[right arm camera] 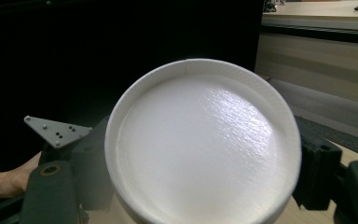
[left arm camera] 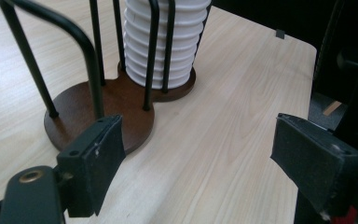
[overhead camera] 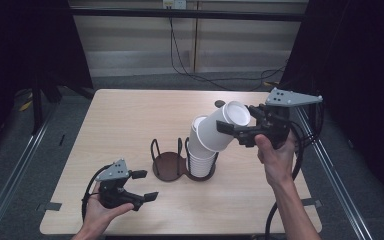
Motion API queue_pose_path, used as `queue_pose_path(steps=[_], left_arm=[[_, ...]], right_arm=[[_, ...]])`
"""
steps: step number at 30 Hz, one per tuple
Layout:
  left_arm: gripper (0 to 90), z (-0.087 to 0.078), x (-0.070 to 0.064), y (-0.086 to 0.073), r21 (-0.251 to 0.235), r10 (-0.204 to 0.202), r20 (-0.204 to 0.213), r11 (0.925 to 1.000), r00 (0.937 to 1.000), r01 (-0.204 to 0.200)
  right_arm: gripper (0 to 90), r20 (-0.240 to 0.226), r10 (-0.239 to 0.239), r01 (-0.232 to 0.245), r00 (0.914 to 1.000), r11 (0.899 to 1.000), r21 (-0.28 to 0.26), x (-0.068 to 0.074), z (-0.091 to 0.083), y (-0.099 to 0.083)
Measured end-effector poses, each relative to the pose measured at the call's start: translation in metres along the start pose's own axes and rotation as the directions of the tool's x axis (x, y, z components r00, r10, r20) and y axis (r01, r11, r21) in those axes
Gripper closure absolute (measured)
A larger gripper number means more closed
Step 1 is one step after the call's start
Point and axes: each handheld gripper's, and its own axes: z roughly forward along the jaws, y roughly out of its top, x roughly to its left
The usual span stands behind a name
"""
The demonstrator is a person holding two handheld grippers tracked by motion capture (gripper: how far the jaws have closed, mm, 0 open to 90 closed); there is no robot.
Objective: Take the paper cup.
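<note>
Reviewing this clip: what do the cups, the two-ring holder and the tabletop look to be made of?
The cup in the right tongs looks like matte white paper: rolled base rim, faint fibrous sheen. The stack matches it. The holder seems to be black metal wire on a dark brown base, likely wood or stained board. The tabletop shows pale wood grain, possibly laminate.

A light wooden table point(overhead camera: 130, 125) stands on grey carpet point(overhead camera: 10, 150). Black curtains point(overhead camera: 360, 50) hang at both sides. Behind the table, black cables point(overhead camera: 200, 75) trail from a pale panelled wall point(overhead camera: 140, 40) across the floor. A metal rail point(overhead camera: 17, 165) runs along the floor at the left. A grey tape tab point(overhead camera: 50, 206) lies beside the table's near left corner.
</note>
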Motion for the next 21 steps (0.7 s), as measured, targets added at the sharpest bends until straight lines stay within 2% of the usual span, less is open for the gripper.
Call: queue_pose_path(steps=[5,7,9,12,16,17,21], left_arm=[[16.9,0.003,-0.006,0.009,-0.024,0.021,0.006,0.9995,0.9998,-0.021],[16.9,0.005,-0.008,0.011,-0.019,0.027,0.007,0.9995,0.9996,-0.027],[16.9,0.009,-0.011,0.014,-0.021,0.035,0.024,0.9992,0.9991,-0.035],[16.9,0.012,-0.016,0.017,-0.019,0.065,0.030,0.9977,0.9974,-0.065],[16.5,0.013,-0.019,0.021,-0.029,0.072,0.041,0.9970,0.9966,-0.071],[16.1,0.014,-0.019,0.022,-0.037,0.068,0.051,0.9971,0.9964,-0.066],[16.0,0.014,-0.020,0.025,-0.050,0.066,0.079,0.9968,0.9947,-0.063]], right_arm=[[24.2,-0.008,-0.010,0.010,0.9999,1.000,0.003,0.009,-0.007,-0.003],[24.2,-0.012,-0.011,0.011,0.9999,1.000,0.005,0.010,-0.007,-0.004],[24.2,-0.027,-0.026,0.026,0.9993,0.999,0.018,0.016,-0.008,-0.009],[24.2,-0.047,-0.015,0.016,0.9988,1.000,0.022,0.020,-0.007,-0.015],[24.2,-0.060,-0.022,0.024,0.9979,0.999,0.027,0.026,-0.005,-0.022],[24.1,-0.076,-0.020,0.022,0.9969,1.000,0.022,0.030,-0.005,-0.025],[24.2,-0.087,-0.024,0.027,0.9959,0.999,0.034,0.034,-0.003,-0.030]])
